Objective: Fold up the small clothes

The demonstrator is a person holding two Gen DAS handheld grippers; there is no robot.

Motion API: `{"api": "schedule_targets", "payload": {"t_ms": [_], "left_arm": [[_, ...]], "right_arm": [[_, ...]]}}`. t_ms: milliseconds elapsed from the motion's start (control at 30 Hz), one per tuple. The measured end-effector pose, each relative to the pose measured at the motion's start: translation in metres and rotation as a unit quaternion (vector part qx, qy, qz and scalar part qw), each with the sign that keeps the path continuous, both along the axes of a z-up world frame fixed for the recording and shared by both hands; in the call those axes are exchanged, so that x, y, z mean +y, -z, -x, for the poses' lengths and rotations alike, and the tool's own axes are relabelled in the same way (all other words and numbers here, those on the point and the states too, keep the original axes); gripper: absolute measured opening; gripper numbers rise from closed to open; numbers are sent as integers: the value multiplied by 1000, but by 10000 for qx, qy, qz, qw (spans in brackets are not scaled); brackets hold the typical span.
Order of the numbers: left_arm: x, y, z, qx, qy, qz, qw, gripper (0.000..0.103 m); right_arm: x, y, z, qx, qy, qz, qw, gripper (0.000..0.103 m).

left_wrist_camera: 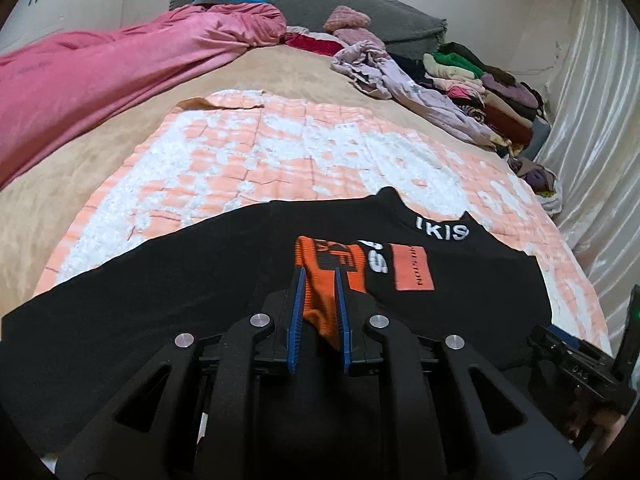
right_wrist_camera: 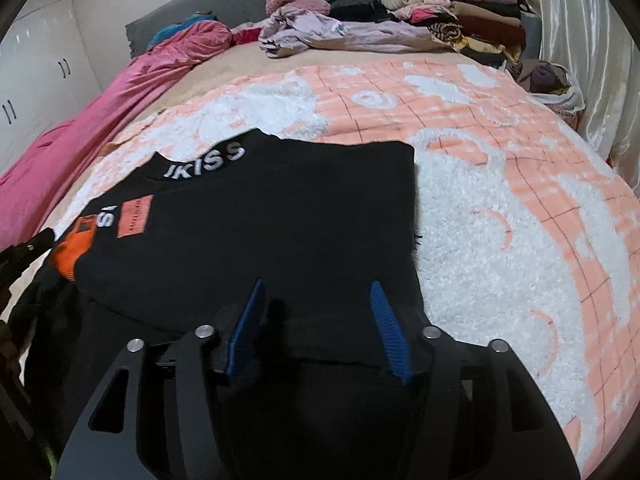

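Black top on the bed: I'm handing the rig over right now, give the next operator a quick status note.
Left gripper: shut on the orange cuff of the black top.
Right gripper: open, holding nothing, poised over the top's near hem.
The top lies on the peach-and-white blanket, collar lettering facing up, right side already folded in to a straight edge.
Left to do: bring the held sleeve across the body, then fold it up.
Folded pile sits at the bed's far corner.

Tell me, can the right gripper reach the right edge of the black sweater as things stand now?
Probably yes. The right gripper is open, holds nothing and hovers over the black sweater with white lettering. Its right edge lies uncovered on the peach and white blanket.
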State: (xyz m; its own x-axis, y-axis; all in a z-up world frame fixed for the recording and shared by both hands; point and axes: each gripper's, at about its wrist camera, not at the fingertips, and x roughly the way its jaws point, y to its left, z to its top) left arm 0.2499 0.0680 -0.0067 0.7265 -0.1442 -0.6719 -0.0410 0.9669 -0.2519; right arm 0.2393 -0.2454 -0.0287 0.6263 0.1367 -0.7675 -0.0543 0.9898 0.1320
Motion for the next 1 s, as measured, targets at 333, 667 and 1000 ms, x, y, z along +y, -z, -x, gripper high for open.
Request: {"api": "schedule_targets", "payload": {"t_ms": [333,667,1000], "left_arm": [[-39,5,1,68,412,-446,9981,15],[-31,41,-14,589,434,-277,9969,23],[-31,40,-12,567,431,-239,9972,24]], "right_arm": [[9,-18,13,-277,-201,-47,9994,60],[23,-16,0,-205,-248,-50,9995,65],[15,11,-16,305,74,-92,9995,69]]}}
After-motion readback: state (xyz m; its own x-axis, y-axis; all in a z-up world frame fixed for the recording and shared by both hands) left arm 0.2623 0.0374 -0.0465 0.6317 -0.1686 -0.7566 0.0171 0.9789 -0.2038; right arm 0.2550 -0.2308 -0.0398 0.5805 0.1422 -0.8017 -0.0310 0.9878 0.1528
